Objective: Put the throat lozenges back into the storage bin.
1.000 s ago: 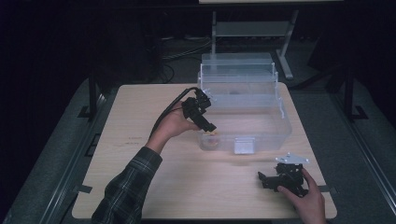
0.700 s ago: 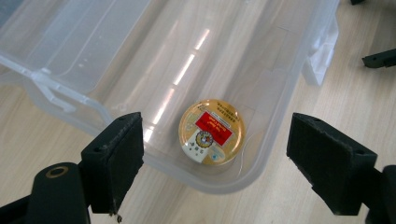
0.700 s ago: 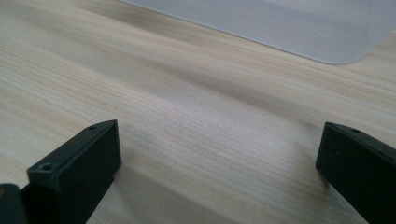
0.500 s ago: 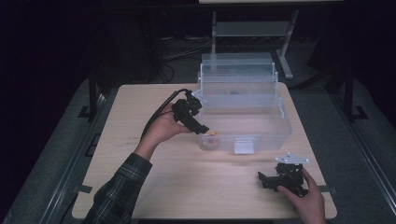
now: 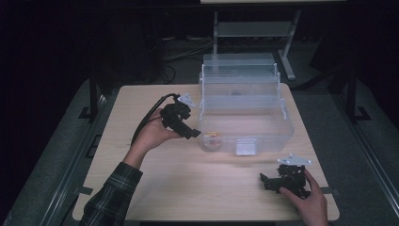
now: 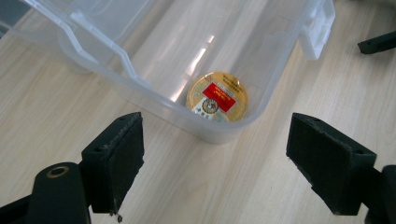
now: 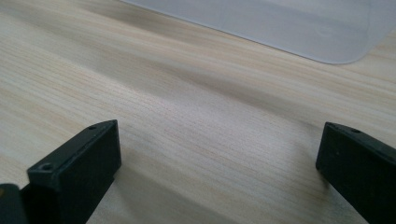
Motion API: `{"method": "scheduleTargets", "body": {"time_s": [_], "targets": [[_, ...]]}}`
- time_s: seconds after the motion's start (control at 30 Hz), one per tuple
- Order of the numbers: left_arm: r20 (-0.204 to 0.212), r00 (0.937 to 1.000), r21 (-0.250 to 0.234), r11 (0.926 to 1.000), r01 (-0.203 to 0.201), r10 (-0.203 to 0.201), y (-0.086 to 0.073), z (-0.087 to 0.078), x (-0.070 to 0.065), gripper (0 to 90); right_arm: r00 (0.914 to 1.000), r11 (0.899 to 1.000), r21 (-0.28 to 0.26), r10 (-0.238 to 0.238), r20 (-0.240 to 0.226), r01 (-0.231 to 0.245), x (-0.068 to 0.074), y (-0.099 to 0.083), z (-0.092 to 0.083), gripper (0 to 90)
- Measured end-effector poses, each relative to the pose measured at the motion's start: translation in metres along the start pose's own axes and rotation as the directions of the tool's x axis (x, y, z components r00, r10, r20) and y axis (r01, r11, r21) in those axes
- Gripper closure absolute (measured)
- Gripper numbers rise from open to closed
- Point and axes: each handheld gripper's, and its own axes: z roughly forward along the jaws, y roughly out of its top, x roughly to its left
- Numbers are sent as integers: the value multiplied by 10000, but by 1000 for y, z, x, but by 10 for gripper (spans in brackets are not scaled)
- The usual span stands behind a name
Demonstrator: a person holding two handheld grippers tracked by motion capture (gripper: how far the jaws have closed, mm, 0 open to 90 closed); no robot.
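A clear plastic box (image 5: 244, 127) with its lid tipped back stands on the wooden table. Inside its near left corner lies a small round tin (image 6: 217, 96) with a gold rim and a red label, also seen as a gold spot, the tin (image 5: 212, 136), from above. My left gripper (image 5: 194, 135) hovers just left of that corner, outside the box wall, open with nothing between its jaws. My right gripper (image 5: 264, 181) rests low on the table near the front right edge, open and empty, pointing left along the bare wood.
The box has a white latch (image 5: 245, 147) on its front wall. The table (image 5: 188, 188) stretches bare between the two grippers. A metal stand (image 5: 254, 28) and cables lie on the dark floor behind the table.
My left gripper has drawn back left and out of the box, leaving the tin in its corner. The right gripper has stayed put.
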Motion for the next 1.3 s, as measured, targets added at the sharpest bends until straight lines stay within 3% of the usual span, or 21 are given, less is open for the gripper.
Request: {"method": "scheduleTargets", "body": {"time_s": [0.5,1.0,1.3], "targets": [[-294,9983,-265,9984,493,-500,-40,-4,-9,171,10000,10000,4,3,0,-3,0,0,0,0],[-582,9954,-634,9954,720,-757,-79,-3,-21,133,10000,10000,2,-2,9,2,0,0,0,0],[-896,9908,-1164,9890,911,-1018,-108,-4,-31,127,10000,10000,3,0,3,0,0,0,0,0]]}}
